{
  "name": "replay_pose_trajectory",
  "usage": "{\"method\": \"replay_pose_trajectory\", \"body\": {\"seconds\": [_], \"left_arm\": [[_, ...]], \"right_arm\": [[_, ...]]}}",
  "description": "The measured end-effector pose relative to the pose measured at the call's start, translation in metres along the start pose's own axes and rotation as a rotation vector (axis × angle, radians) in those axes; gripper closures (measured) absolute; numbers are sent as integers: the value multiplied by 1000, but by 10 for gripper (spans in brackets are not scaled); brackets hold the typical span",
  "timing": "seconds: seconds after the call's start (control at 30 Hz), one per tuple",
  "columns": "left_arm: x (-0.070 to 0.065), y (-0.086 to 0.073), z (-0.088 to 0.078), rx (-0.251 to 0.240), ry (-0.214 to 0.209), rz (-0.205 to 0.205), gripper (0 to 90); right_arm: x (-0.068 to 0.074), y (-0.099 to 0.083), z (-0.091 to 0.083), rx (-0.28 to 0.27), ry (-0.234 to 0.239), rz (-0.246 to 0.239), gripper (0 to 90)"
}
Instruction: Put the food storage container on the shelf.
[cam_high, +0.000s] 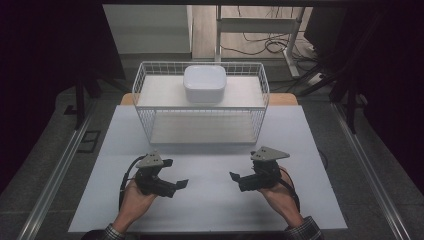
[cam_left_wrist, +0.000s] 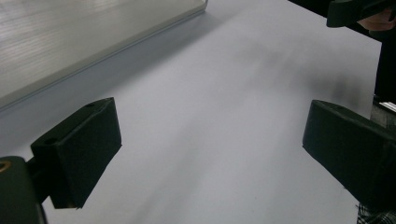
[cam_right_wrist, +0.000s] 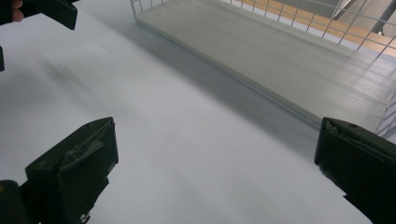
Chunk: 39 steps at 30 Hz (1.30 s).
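Left gripper (cam_high: 179, 186): we hold it near the white wire two-tier rack (cam_high: 145, 80), fingers (cam_left_wrist: 79, 151) spread wide, nothing between them.
Right gripper (cam_high: 235, 177): also before the rack, fingers (cam_right_wrist: 74, 163) wide apart, bare.
White rounded lidded box (cam_high: 204, 83): we see it on the rack's top shelf.
Pale grey surface (cam_high: 210, 200): under both grippers.

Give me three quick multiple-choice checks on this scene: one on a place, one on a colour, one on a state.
1. Where is the white lidded container?
A. on the wire rack's top shelf
B. on the lower shelf
C. on the table

2. What colour is the wire rack?
A. black
B. white
C. red

3. How do the jaws of the left gripper stand?
A. shut on the container
B. shut on nothing
C. open

Answers: 1 A, it sits on the upper board. 2 B, white mesh. 3 C, bare table shows between the jaws.
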<state>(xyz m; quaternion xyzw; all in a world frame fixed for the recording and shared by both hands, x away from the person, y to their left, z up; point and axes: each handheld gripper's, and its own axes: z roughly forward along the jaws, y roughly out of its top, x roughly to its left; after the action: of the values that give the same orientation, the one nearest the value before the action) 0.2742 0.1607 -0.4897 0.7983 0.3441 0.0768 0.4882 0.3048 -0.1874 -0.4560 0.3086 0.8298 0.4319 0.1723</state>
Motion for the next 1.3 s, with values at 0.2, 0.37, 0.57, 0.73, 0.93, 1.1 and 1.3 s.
{"method": "replay_pose_trajectory", "body": {"seconds": [0.2, 0.37, 0.57, 0.73, 0.93, 1.1, 1.3], "left_arm": [[-1, -6, -1, 6, 3, -2, 45], [-1, -11, -1, 19, 10, -3, 45], [0, -17, -5, 23, 19, -11, 46], [1, -25, -11, 26, 33, -22, 45], [4, -33, -21, 26, 52, -33, 43], [7, -38, -28, 23, 64, -45, 43], [8, -43, -37, 16, 83, -55, 42]], "right_arm": [[2, -7, 0, 28, -10, -6, 0], [2, -11, -1, 31, -10, 1, 0], [0, -17, -6, 26, -22, 5, 0], [-3, -24, -9, 34, -36, 8, 0], [-7, -29, -15, 17, -44, 16, 0], [-9, -33, -22, 11, -50, 20, 0], [-12, -39, -27, 13, -66, 32, 0]]}}
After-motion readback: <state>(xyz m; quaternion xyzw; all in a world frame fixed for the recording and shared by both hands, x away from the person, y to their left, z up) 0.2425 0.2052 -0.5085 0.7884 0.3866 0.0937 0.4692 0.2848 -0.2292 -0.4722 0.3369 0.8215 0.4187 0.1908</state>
